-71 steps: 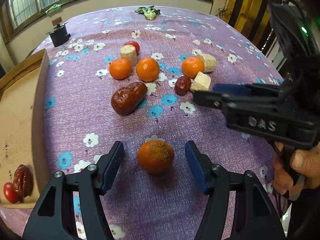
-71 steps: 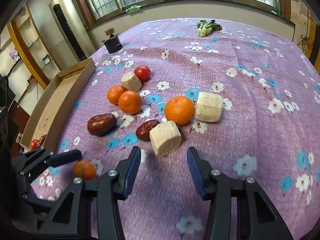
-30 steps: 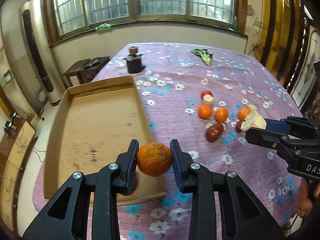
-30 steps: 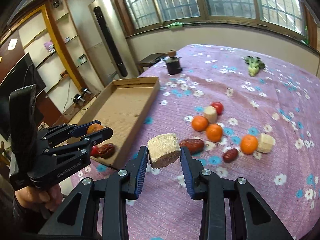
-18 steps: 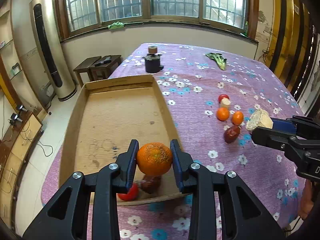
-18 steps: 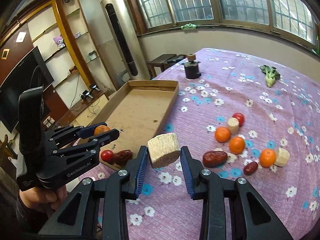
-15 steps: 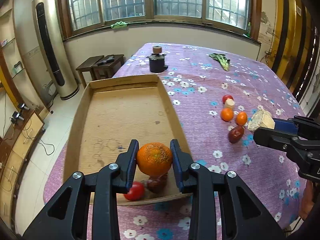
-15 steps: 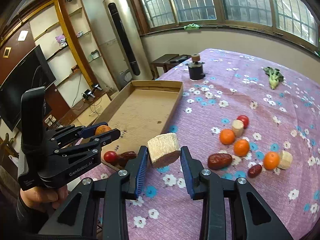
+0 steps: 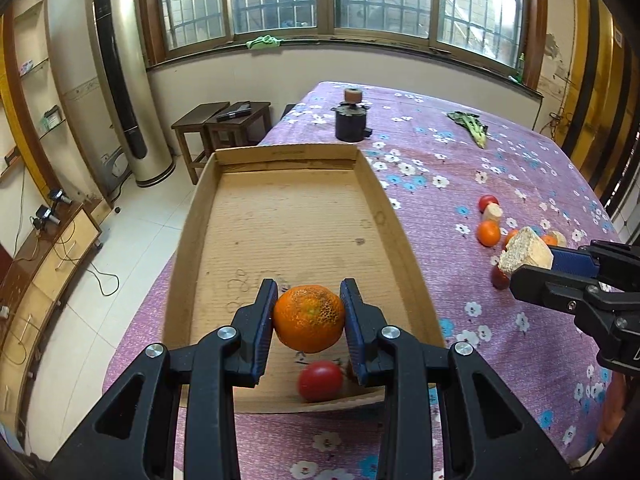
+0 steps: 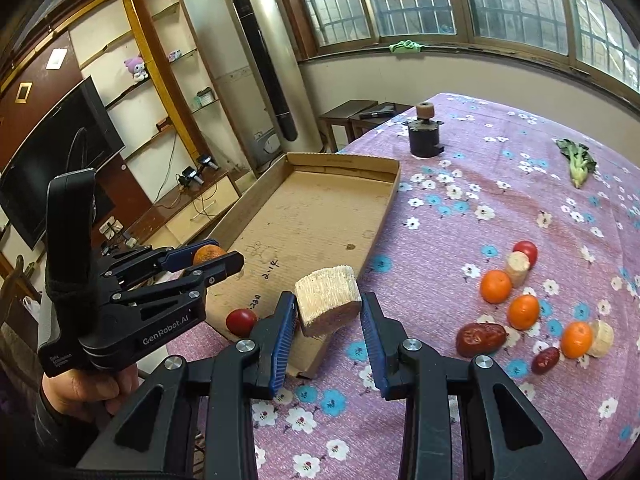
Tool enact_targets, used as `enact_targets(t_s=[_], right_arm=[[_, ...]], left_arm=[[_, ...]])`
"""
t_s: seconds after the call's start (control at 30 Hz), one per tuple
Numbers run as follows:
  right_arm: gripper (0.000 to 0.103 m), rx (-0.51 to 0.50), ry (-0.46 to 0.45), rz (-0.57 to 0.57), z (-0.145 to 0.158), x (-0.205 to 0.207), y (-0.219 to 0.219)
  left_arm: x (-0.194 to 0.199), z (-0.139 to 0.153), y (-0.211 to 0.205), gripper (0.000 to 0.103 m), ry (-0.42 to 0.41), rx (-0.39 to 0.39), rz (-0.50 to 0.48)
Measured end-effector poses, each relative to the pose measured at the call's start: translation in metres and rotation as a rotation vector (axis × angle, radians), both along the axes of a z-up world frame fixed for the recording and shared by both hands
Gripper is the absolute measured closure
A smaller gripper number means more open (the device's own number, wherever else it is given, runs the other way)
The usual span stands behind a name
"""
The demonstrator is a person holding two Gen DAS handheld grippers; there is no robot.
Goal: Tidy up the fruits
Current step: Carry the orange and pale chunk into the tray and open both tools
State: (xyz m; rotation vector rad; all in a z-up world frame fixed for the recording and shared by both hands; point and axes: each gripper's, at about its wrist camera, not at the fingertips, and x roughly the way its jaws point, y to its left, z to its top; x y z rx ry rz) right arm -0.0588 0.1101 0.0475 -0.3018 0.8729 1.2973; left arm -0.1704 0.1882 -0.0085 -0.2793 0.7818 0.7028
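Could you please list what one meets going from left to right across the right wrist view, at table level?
Left gripper with its orange → cherry tomato in the cardboard tray → corn chunk in the right gripper → large red date → small date

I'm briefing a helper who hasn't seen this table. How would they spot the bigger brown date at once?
Find the purple flowered tablecloth, then the fruit cluster right of the cardboard tray. The large date lies at its near edge: wrinkled, glossy brown, far larger than the small date.
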Motion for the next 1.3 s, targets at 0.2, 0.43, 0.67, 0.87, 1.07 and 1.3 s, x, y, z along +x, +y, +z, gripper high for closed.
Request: enact_targets(t_s=[0.2,0.43,0.67,0.87,1.07,1.3], right_arm=[[0.069,-0.011,0.009,0.021,-0.006,-0.003,0.014],[0.069,-0.032,0.02,0.053,-0.015,-0.01,0.033],[0.069,-0.061,0.039,0.092,-0.029,-0.017,0.056],[0.069,-0.097,0.043,0.127,-0.045,-0.024,0.077],[0.069,-0.144,0.047,0.149,-0.065,-0.027,0.094],[0.069,-0.174,0.03,0.162,-0.076,-0.03,0.108]], left_arm=[[-0.008,-0.001,0.012,0.073,0.001,-0.006,0.023],[-0.016,-0.007,0.027,0.073,0.007,-0.025,0.054],[-0.016,-0.018,0.036,0.073,0.019,-0.048,0.062],[-0.015,-0.029,0.042,0.073,0.033,-0.07,0.063],[-0.012,-0.037,0.046,0.073,0.043,-0.086,0.063],[-0.007,-0.046,0.051,0.073,0.058,-0.099,0.057]])
